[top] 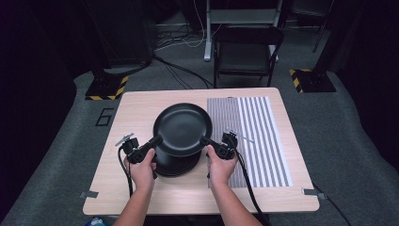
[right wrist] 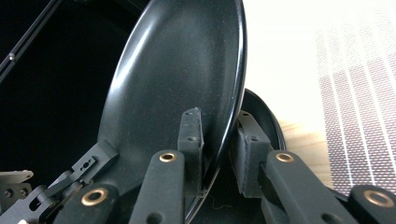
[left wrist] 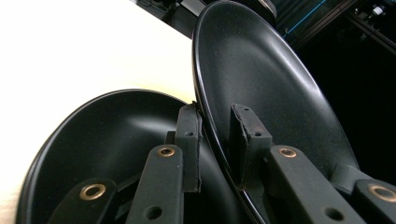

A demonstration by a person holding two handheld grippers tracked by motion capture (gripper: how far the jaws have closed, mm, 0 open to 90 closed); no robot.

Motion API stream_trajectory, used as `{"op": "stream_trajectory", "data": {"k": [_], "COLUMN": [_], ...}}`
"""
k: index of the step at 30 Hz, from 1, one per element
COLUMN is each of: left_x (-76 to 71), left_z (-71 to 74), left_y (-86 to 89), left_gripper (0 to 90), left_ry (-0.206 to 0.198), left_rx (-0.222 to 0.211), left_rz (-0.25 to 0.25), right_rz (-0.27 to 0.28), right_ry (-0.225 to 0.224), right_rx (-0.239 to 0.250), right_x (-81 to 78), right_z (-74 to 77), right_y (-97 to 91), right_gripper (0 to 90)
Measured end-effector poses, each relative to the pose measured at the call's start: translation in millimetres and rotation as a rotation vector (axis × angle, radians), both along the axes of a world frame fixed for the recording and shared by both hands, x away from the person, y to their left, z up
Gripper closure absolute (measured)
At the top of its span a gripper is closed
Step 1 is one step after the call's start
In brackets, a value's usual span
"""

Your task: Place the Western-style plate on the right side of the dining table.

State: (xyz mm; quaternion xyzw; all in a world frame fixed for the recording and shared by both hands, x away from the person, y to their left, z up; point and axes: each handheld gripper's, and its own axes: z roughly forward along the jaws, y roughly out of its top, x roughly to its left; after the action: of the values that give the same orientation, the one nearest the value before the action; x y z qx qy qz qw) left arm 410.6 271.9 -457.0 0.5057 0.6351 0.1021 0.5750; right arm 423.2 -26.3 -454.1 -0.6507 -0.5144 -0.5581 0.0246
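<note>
Both hands come in low. Between the grippers a black plate (top: 182, 128) is held above a stack of black plates (top: 175, 165) on the table (top: 141, 106); left gripper (top: 156, 140) and right gripper (top: 204, 140) each clamp its opposite rim, jaws nearly closed.

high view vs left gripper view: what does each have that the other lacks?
High view alone: the person's hands, the right gripper clamped on the lifted plate's opposite rim, the striped mat, the folding chair beyond the table.

Left gripper view alone: close detail of the jaws either side of the lifted plate's rim, one pad inside, one under, and the inside of the lower plate.

Both: left gripper, lifted plate, a plate beneath it, the light wooden table.
</note>
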Motion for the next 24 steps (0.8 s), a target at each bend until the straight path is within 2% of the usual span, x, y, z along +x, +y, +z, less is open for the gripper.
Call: {"op": "stream_trajectory", "data": {"k": [14,24], "left_x": [9.8,18.0], "left_z": [3.6,6.5], "left_y": [-25.5,-49.5], "left_gripper": [74.1,74.1], "left_ry": [-0.009,-0.004], "left_rx": [-0.016,-0.019], "left_rz": [-0.059,-0.123], "right_rz": [-0.056,-0.11], "right_ry": [-0.004,-0.011], "right_rx": [-0.003,-0.009], "right_x": [-6.9,-15.7], "right_z": [7.5,12.1], "right_y": [-24.6,-49.2], "right_gripper": [75.2,75.0]}}
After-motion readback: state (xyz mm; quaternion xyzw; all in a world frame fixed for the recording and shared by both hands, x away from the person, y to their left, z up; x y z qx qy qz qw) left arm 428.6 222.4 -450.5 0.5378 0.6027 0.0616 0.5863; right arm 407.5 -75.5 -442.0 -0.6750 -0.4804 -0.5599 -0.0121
